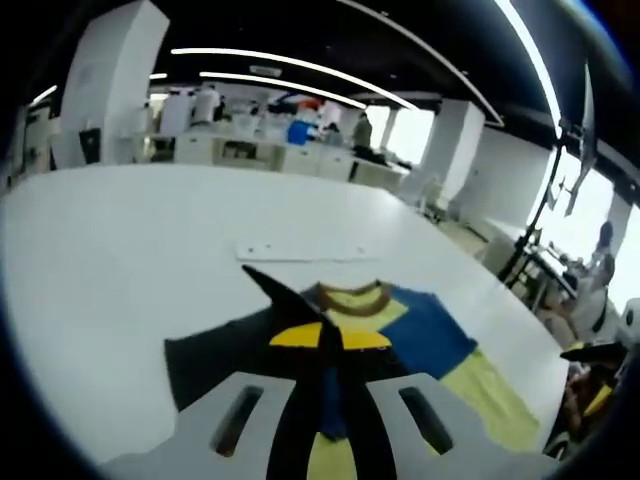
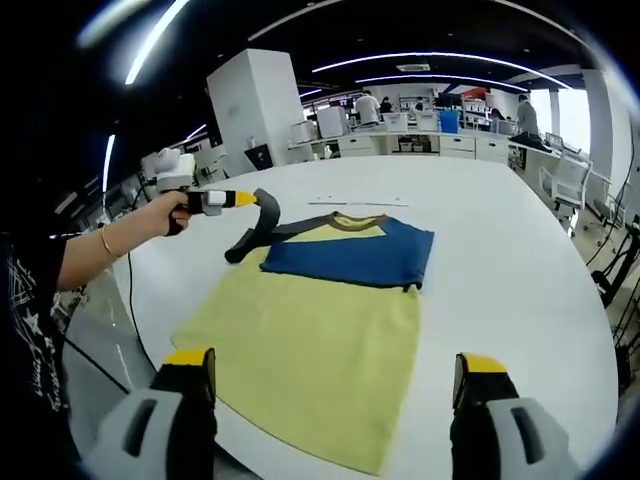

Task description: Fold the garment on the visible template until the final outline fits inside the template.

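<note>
Two grippers are in my feeds. The left gripper [image 2: 255,205] is clamped on the dark sleeve [image 2: 250,238], lifting it off the white surface [image 2: 500,270]. My right gripper [image 2: 335,385] has its jaws wide apart, holding nothing, above the shirt's [image 2: 320,340] yellow hem. The shirt lies flat, its blue sleeve [image 2: 355,255] folded across the chest.

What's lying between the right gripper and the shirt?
Nothing: in the right gripper view, bare white table lies between the open right gripper and the shirt's near hem.
</note>
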{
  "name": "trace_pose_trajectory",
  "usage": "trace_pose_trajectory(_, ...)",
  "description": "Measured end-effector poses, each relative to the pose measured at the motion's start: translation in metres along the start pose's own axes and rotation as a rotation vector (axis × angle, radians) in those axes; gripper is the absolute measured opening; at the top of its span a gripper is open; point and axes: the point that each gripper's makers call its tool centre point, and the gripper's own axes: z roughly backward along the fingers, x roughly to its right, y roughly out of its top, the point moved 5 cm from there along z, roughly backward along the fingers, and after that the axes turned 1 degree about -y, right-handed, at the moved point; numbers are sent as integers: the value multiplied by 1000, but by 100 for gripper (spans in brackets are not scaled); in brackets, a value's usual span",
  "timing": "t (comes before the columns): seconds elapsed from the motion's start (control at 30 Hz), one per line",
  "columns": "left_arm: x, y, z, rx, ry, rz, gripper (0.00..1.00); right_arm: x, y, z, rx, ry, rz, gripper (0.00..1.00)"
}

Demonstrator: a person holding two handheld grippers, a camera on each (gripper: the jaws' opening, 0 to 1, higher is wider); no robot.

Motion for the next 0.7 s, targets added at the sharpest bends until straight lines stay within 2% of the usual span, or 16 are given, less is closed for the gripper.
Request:
trace_pose_trajectory(0.23, 22, 1, -14, 4, -37, -24, 1, 3, -5, 1, -13, -11, -11, 99)
trace_pose_trajectory(0.3, 29, 1, -18, -10, -35, -89, 1, 4, -6, 1, -19, -11, -13, 99)
trace_pose_trajectory(0.4, 34, 1, -23, -15, -55, -92, 0, 2, -8, 0, -29, -6, -10, 99)
trace_pose_trajectory(0.53, 46, -4, -30, -37, -76, -120, 0, 3, -8, 0, -27, -10, -16, 99)
trace_pose_trajectory(0.7, 53, -13, -38, -62, -98, -117, 0, 2, -6, -1, -20, -6, -19, 99)
